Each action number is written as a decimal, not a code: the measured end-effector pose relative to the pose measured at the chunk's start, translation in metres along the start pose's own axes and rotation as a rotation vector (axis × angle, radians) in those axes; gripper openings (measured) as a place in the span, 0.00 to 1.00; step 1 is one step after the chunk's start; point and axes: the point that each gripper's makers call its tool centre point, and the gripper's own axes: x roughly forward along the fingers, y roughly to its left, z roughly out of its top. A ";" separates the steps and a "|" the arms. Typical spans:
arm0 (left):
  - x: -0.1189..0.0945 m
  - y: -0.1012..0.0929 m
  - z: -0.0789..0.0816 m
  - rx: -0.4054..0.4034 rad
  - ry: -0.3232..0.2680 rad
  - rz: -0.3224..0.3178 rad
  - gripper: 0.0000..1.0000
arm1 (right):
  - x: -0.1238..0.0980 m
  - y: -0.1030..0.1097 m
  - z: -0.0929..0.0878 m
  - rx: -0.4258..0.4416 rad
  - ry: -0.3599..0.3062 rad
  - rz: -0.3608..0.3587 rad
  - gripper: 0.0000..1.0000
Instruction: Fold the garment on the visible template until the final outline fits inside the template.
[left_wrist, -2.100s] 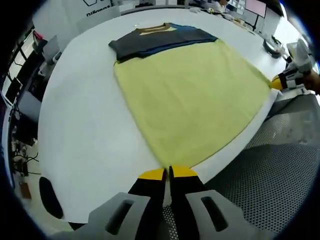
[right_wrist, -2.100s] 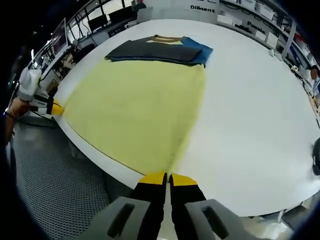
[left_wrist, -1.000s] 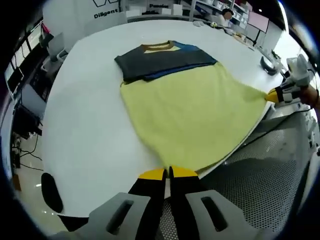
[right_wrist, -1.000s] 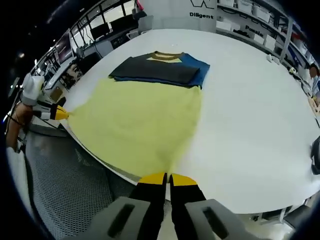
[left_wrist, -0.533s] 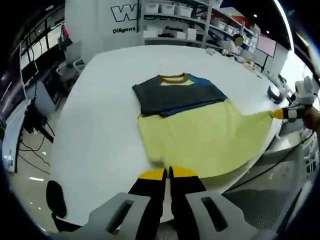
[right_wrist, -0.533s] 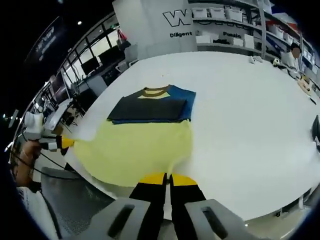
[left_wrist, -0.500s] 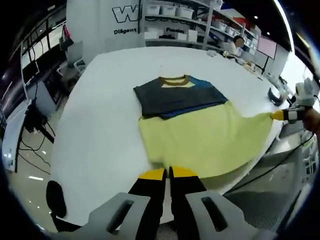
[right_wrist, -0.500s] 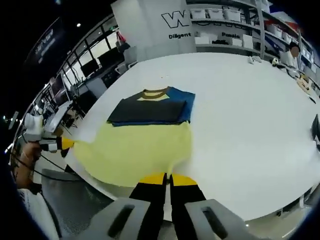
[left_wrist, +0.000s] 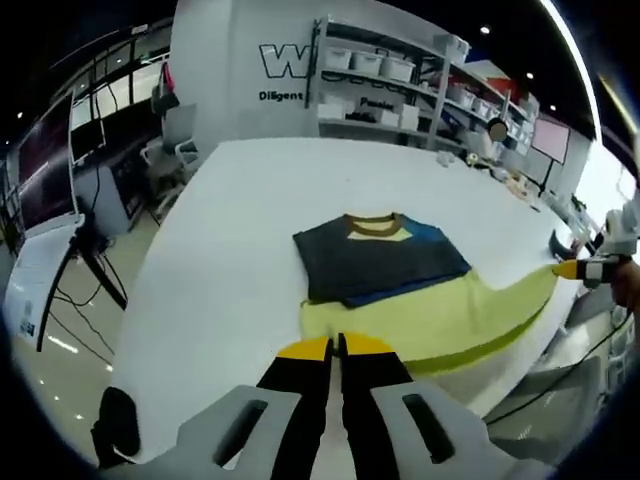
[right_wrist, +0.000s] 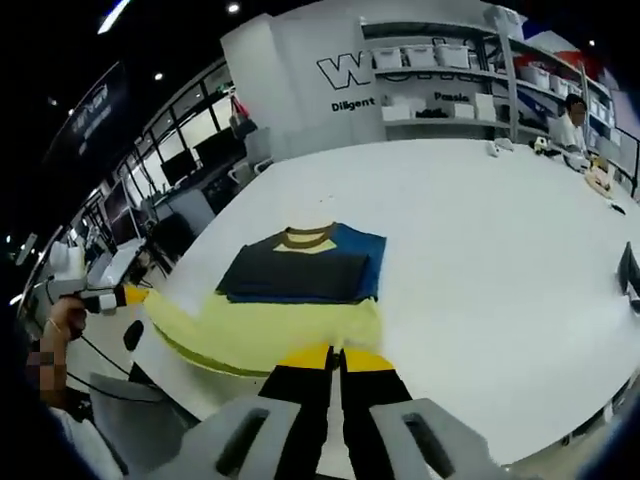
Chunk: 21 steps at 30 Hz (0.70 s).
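A T-shirt lies on the white table (left_wrist: 220, 250), its yellow body (left_wrist: 430, 320) toward me and its dark grey and blue top (left_wrist: 375, 260) with a tan collar farther away. My left gripper (left_wrist: 335, 347) is shut on one corner of the yellow hem. The right gripper (left_wrist: 572, 270) holds the other corner, raised off the table's right edge. In the right gripper view the yellow body (right_wrist: 260, 325) hangs stretched between my right gripper (right_wrist: 335, 357), shut on the hem, and the left gripper (right_wrist: 128, 294). The dark top (right_wrist: 300, 272) lies flat.
Shelves with white bins (left_wrist: 390, 80) stand behind the table, and a person (right_wrist: 575, 115) sits at the far right. A dark object (right_wrist: 630, 275) rests at the table's right edge. Desks and monitors (left_wrist: 60, 150) are at the left.
Both grippers have risen with the hem corners; the yellow body has come up off the table and toward the dark top, and it looks shorter. Both cameras now look from higher.
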 end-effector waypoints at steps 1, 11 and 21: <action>0.000 0.001 0.004 -0.003 -0.008 0.003 0.06 | 0.000 0.000 0.004 -0.001 -0.006 -0.002 0.00; 0.002 0.011 0.055 0.010 -0.109 0.023 0.06 | 0.004 0.008 0.048 -0.034 -0.091 -0.003 0.00; 0.017 0.018 0.085 0.001 -0.154 0.052 0.06 | 0.017 0.011 0.086 -0.077 -0.150 -0.007 0.00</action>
